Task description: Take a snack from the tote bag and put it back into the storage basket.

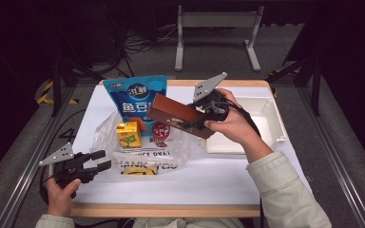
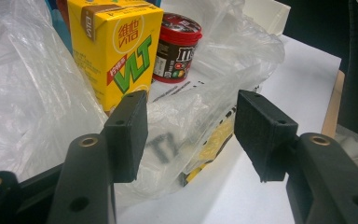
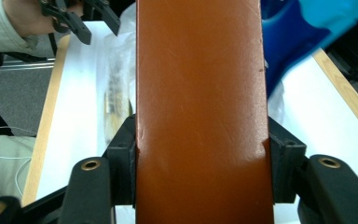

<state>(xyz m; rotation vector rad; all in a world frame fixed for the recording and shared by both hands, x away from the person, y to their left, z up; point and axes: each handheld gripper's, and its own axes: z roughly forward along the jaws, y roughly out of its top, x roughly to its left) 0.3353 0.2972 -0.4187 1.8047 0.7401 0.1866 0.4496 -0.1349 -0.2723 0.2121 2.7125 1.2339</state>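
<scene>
A white sheet covers the table (image 1: 228,180), with dark floor all round. Your right gripper (image 1: 200,118) pinches the brown box (image 1: 178,116) across its width, pads pressed on both long sides, and holds it in the air between the clear plastic bag (image 1: 123,142) and the white tray (image 1: 266,114), probably so it clears the yellow carton (image 1: 128,134) and red tub (image 1: 160,131). Your left gripper (image 1: 100,160) waits beside the bag's near edge, jaws spread and empty, likely to steady it.
</scene>
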